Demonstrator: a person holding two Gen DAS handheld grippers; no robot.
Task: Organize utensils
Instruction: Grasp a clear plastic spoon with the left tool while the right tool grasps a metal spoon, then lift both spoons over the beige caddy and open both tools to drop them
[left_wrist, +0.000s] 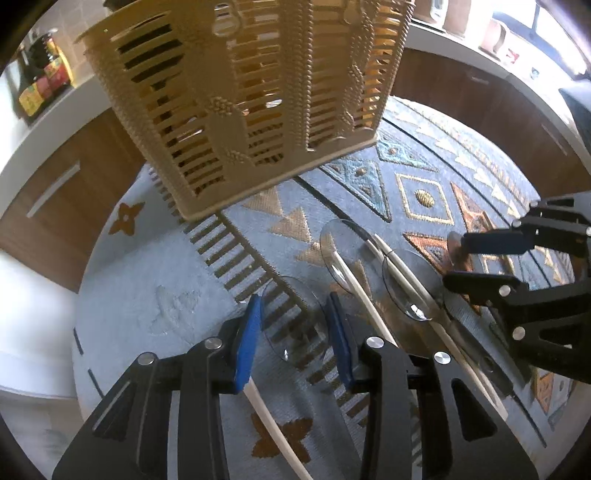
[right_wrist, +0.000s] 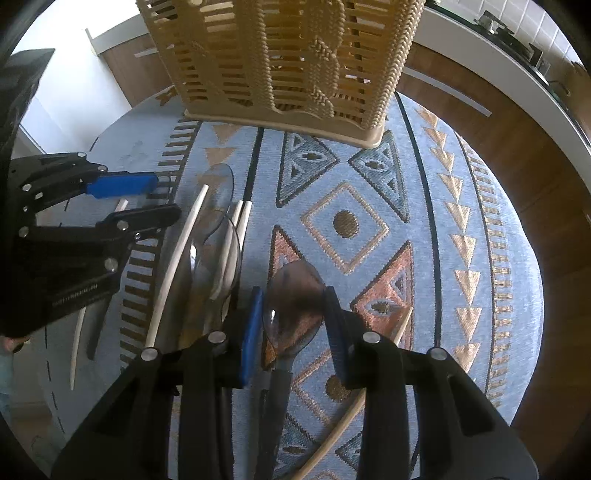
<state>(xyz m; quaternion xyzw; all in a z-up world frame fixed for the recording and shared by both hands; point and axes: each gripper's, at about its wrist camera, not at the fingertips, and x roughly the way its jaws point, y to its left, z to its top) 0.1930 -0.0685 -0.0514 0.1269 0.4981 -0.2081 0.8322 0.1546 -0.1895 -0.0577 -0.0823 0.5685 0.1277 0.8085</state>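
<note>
Right gripper (right_wrist: 293, 325) pinching smoky spoon (right_wrist: 295, 295) bowl; left gripper (left_wrist: 293, 332) spread around clear spoon (left_wrist: 295, 321). Other spoons (left_wrist: 369, 266) loose on counter (right_wrist: 461, 332). Basket (right_wrist: 280, 62) far, looks empty; nearly everything left.

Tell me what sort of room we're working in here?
Most likely a home kitchen: wood-fronted cabinets under a white counter, a stovetop by a tiled wall, and bottles on the counter around the cloth-covered table.

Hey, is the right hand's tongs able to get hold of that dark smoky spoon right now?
Probably yes. The right tongs already straddle the dark spoon, with its bowl between the blue pads. Nothing lies on top of it, and the left tongs work off to the side over the clear spoons.
</note>
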